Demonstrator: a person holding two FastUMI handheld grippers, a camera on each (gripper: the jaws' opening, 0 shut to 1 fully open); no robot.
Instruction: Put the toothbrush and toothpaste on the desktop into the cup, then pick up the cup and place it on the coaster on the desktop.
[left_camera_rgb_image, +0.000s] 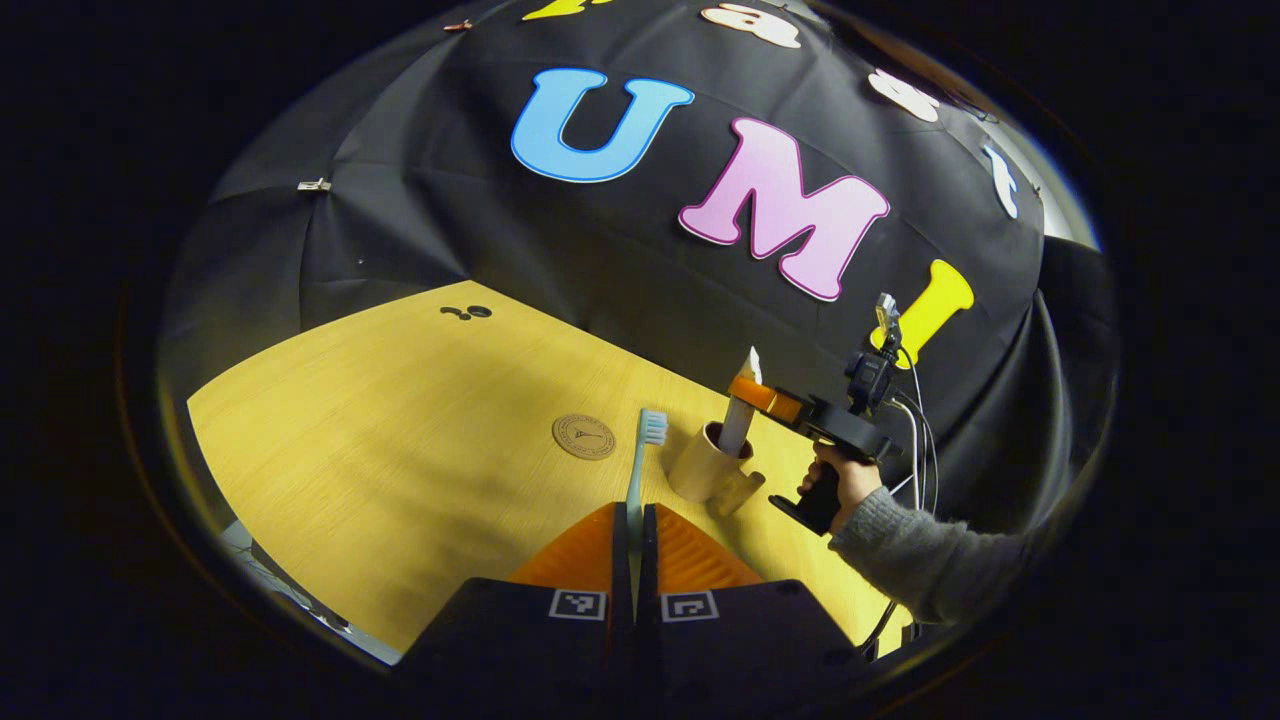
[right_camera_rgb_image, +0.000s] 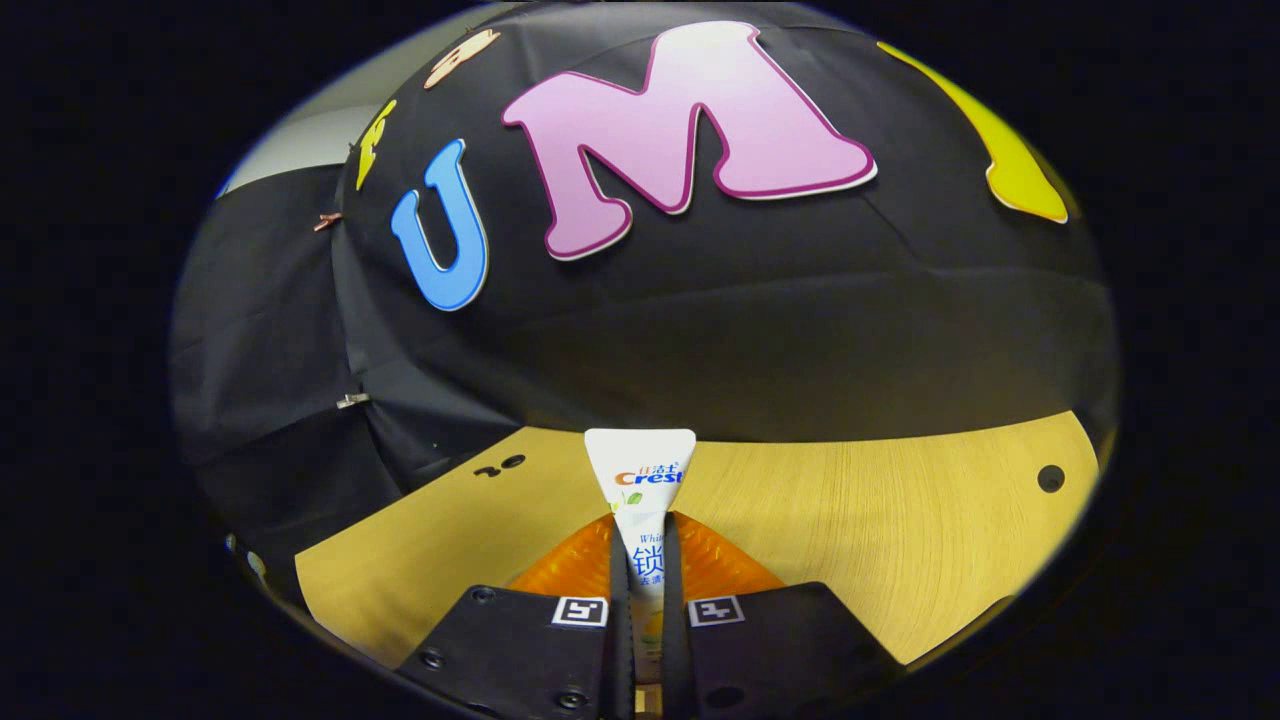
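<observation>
My left gripper (left_camera_rgb_image: 634, 512) is shut on a pale blue toothbrush (left_camera_rgb_image: 642, 455), whose bristled head points away over the wooden desktop (left_camera_rgb_image: 400, 470). Just right of the brush stands a beige cup (left_camera_rgb_image: 706, 463) with its handle toward me. Above the cup, the right gripper (left_camera_rgb_image: 752, 392), held by a hand in a grey sleeve, grips a white toothpaste tube (left_camera_rgb_image: 740, 415) upright, its lower end inside the cup. In the right gripper view the same tube (right_camera_rgb_image: 642, 490) is pinched between my right gripper's (right_camera_rgb_image: 645, 540) fingers. A round brown coaster (left_camera_rgb_image: 584, 437) lies flat, left of the toothbrush head.
The black cloth wall closes off the desktop's far side. Small dark holes (left_camera_rgb_image: 466, 313) mark the desktop near the far left corner, and another hole (right_camera_rgb_image: 1050, 478) sits far right in the right gripper view. Cables (left_camera_rgb_image: 915, 430) hang from the right gripper.
</observation>
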